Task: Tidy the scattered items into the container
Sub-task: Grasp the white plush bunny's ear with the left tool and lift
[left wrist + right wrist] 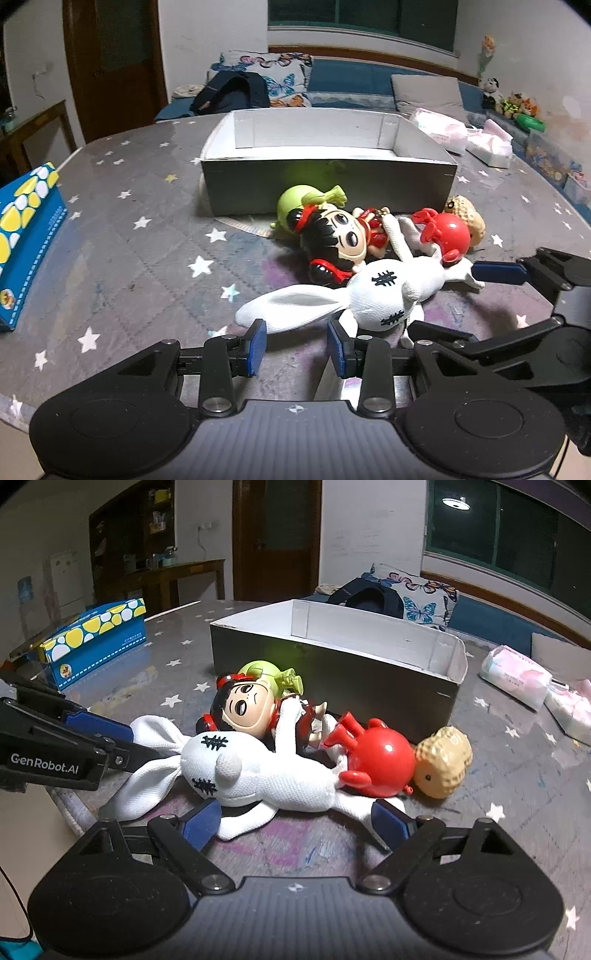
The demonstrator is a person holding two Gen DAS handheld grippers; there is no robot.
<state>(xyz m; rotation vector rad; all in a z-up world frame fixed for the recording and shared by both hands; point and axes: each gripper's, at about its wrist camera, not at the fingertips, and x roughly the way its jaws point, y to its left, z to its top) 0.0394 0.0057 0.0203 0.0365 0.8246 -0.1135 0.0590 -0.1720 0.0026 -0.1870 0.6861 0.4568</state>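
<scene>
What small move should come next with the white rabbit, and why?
Probably close the right gripper on the white rabbit: its open fingers already straddle the body, while the left gripper is open at the ear, and the box beyond shows no toys inside.

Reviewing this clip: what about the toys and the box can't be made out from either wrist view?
- Box floor: near wall hides it in both views; contents unknown.
- Green toy: lower part behind the doll, both views.
- Tan toy: partly behind the red toy, left wrist view.
- White rabbit leg tip: right gripper finger covers it; contact unclear.
- Left gripper: touching the ear or not, unclear.
</scene>
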